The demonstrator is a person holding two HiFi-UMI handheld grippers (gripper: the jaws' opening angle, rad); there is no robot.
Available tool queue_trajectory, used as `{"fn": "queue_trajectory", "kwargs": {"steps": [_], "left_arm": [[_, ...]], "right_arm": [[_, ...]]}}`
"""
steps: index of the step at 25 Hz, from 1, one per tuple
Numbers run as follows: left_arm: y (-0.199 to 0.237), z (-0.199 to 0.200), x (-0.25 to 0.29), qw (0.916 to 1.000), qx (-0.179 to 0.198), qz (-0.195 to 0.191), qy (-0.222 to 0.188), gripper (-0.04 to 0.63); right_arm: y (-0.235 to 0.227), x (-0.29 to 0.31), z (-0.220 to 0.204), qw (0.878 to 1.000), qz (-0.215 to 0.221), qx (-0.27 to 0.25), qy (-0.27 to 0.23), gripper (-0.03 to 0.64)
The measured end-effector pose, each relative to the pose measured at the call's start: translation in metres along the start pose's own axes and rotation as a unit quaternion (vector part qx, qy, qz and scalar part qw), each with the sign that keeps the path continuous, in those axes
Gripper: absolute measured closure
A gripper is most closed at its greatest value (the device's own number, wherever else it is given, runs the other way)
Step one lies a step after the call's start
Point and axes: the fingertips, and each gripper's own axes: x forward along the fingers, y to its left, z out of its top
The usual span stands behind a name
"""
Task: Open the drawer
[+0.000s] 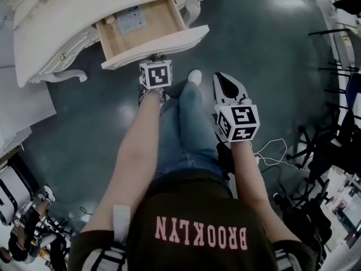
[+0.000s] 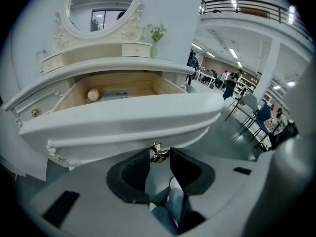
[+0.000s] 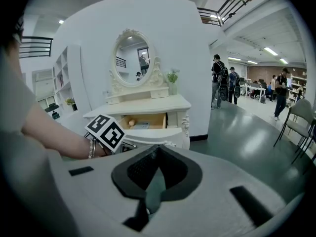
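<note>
The white dressing table (image 1: 51,33) has its middle drawer (image 1: 163,45) pulled out, wooden inside showing. In it lie a small pinkish round thing (image 2: 93,95) and a flat printed sheet (image 2: 116,95). My left gripper (image 1: 157,59) reaches the drawer front from below. Its two black jaw tips close round the brass knob (image 2: 157,151), which sits pinched between them. My right gripper (image 1: 227,83) hangs to the right over the floor, apart from the table. In the right gripper view its jaws (image 3: 157,150) meet at the tips with nothing between them.
An oval mirror (image 2: 101,4) and a small vase of flowers (image 2: 156,33) stand on the table top. My jeans-clad legs (image 1: 183,123) stand just in front of the drawer. White cables (image 1: 271,151) and dark chair frames (image 1: 333,123) lie at the right. People (image 3: 219,80) stand far off.
</note>
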Motion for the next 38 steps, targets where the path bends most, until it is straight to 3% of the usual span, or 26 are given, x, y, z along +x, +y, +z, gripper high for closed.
{"fn": "queue_trajectory", "kwargs": {"steps": [11, 12, 14, 19, 24, 31, 38], "left_arm": [[-0.001, -0.001, -0.011, 0.9991, -0.019, 0.025, 0.030, 0.476], [-0.001, -0.001, -0.015, 0.9989, -0.018, 0.030, 0.031, 0.482], [0.002, -0.001, -0.026, 0.9984, -0.016, 0.048, 0.028, 0.589], [0.007, 0.006, -0.054, 0.9983, -0.015, 0.055, 0.005, 0.589], [0.025, 0.029, -0.085, 0.9968, -0.017, 0.072, -0.031, 0.590], [0.042, 0.071, -0.142, 0.9899, -0.015, 0.084, -0.113, 0.589], [0.054, 0.110, -0.209, 0.9731, -0.015, 0.094, -0.210, 0.591]], "right_arm": [[-0.016, 0.002, 0.036, 0.999, 0.038, -0.030, -0.017, 0.620], [-0.016, 0.002, 0.041, 0.998, 0.043, -0.033, -0.021, 0.620], [-0.015, 0.002, 0.050, 0.997, 0.054, -0.038, -0.027, 0.620], [-0.011, 0.000, 0.080, 0.995, 0.076, -0.050, -0.047, 0.620], [0.001, 0.002, 0.109, 0.991, 0.096, -0.065, -0.070, 0.620], [0.015, 0.001, 0.151, 0.984, 0.107, -0.087, -0.110, 0.620], [0.029, -0.012, 0.177, 0.978, 0.122, -0.095, -0.140, 0.620]]}}
